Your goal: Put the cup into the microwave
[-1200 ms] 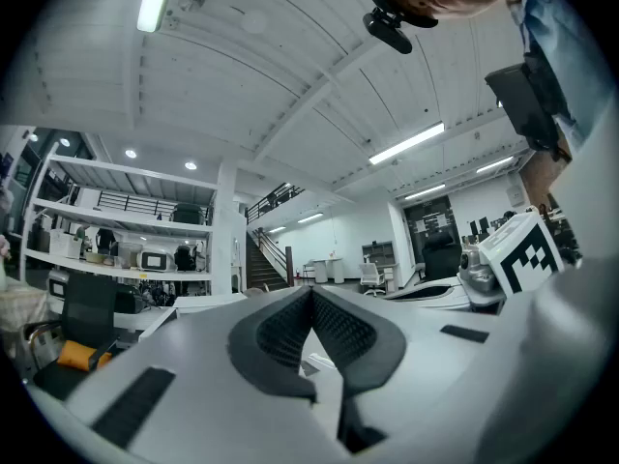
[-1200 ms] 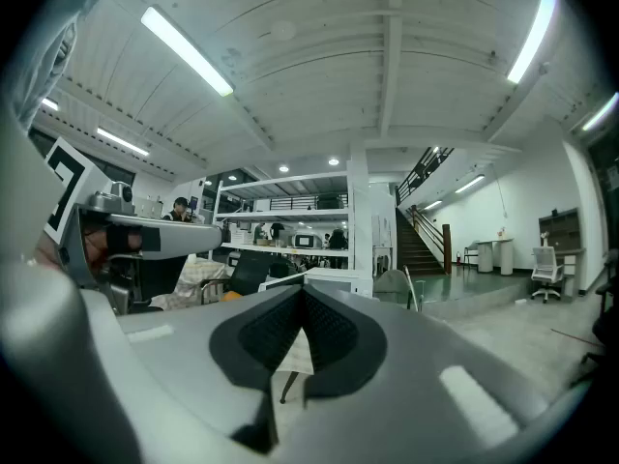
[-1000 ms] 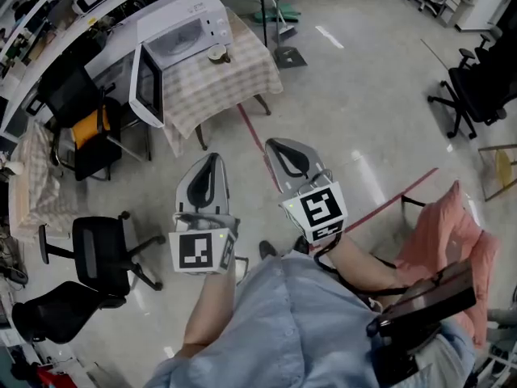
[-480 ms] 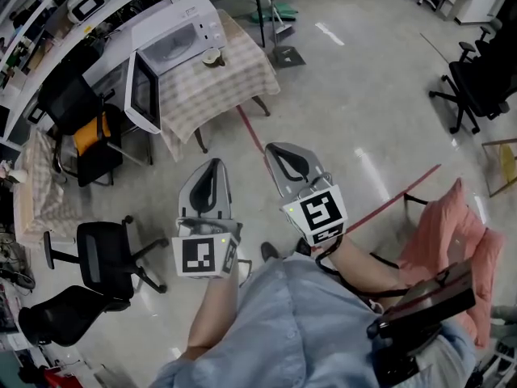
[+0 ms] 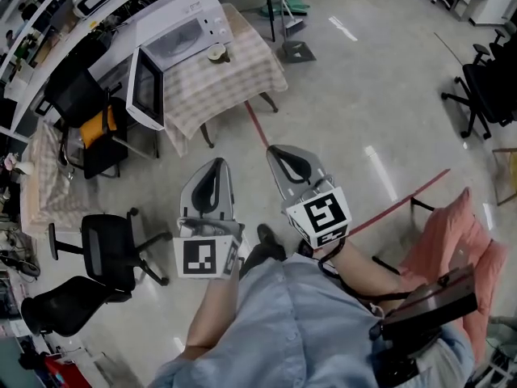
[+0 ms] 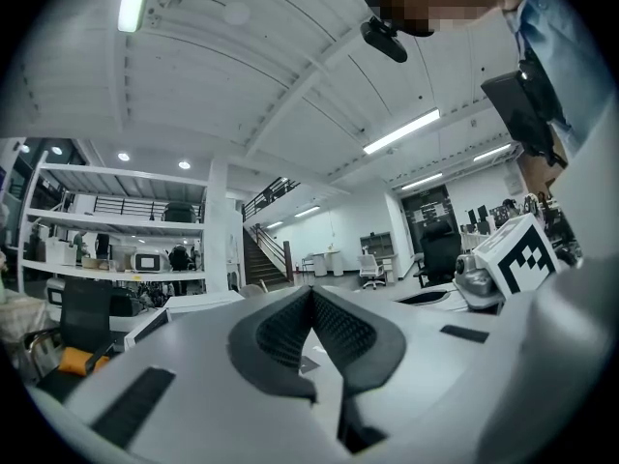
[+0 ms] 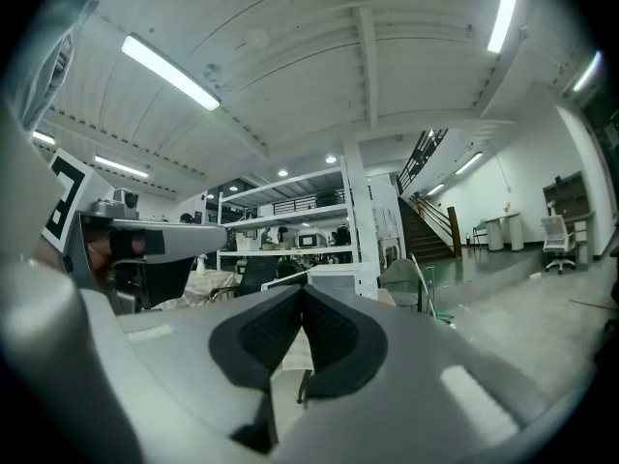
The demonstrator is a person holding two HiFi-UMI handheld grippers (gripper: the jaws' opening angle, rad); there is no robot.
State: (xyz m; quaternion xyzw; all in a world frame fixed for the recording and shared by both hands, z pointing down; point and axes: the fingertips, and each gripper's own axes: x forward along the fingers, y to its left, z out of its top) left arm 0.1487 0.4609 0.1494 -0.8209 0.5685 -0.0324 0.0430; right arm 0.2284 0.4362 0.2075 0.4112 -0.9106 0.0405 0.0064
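I can read no words, brands or numbers anywhere. The cube (image 5: pixel 202 257) on my left tongs (image 5: pixel 215 164) and the one on my right tongs (image 5: pixel 275 150) carry only black-and-white square patterns, not letters. Any print on the microwave (image 5: pixel 182 31), at the far edge of the tabletop (image 5: pixel 234 75), is too small to make out.
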